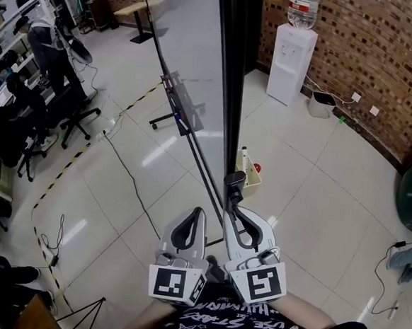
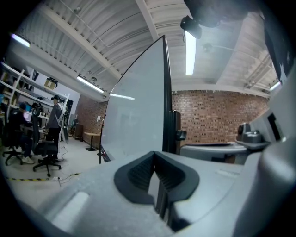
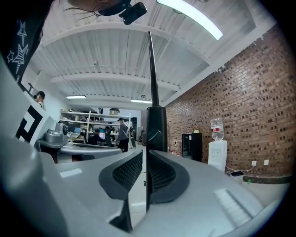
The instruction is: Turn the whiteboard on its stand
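The whiteboard (image 1: pixel 193 53) stands upright on its stand, seen almost edge-on, with its black frame edge (image 1: pixel 229 91) running down toward me. My right gripper (image 1: pixel 231 209) is at the bottom of that edge, just under the stand's black knob (image 1: pixel 234 184). In the right gripper view the thin edge (image 3: pixel 151 69) runs straight between the nearly closed jaws of that gripper (image 3: pixel 145 155), which are shut on it. My left gripper (image 1: pixel 198 212) hangs beside it to the left, shut and holding nothing. In the left gripper view the board's white face (image 2: pixel 138 106) rises beyond that gripper (image 2: pixel 155 155).
A water dispenser (image 1: pixel 292 60) stands against the brick wall (image 1: pixel 371 52) at the right. A small box (image 1: pixel 251 181) sits on the floor by the stand. People and office chairs (image 1: pixel 78 115) fill the left side. A cable (image 1: pixel 127 175) and striped floor tape (image 1: pixel 63 174) cross the tiles.
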A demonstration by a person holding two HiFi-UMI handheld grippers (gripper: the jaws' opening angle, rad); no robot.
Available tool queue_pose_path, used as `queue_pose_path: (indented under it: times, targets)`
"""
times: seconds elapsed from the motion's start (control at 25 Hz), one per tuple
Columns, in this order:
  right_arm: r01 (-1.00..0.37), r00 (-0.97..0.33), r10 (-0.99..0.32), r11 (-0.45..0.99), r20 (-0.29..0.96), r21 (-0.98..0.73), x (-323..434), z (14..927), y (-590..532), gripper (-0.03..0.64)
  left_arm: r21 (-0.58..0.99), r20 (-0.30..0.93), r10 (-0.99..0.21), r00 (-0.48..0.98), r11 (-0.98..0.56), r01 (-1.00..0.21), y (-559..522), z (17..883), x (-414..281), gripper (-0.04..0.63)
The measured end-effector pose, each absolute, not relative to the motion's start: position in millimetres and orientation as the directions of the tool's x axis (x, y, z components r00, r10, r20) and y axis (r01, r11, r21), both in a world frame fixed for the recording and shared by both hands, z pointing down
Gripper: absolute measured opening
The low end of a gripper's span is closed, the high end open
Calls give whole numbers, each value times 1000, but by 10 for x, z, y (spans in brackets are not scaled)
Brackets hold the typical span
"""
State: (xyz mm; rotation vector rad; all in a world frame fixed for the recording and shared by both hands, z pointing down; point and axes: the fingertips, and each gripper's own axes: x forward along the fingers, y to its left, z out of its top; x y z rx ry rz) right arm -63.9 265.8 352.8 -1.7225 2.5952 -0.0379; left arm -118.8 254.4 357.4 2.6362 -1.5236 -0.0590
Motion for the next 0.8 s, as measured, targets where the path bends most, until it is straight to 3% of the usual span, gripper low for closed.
queue_pose_path:
  times: [0.12, 0.8]
  targets:
    - [-918, -393, -919, 394, -35, -38, -642, 3457, 2661, 11, 98, 5, -862, 507, -504, -858, 2561, 3518, -1157, 6]
    - [-877, -479, -875, 480, 66, -11, -820, 3614, 2624, 9, 107, 15, -867, 498, -494, -863, 2576, 3551, -1150, 6]
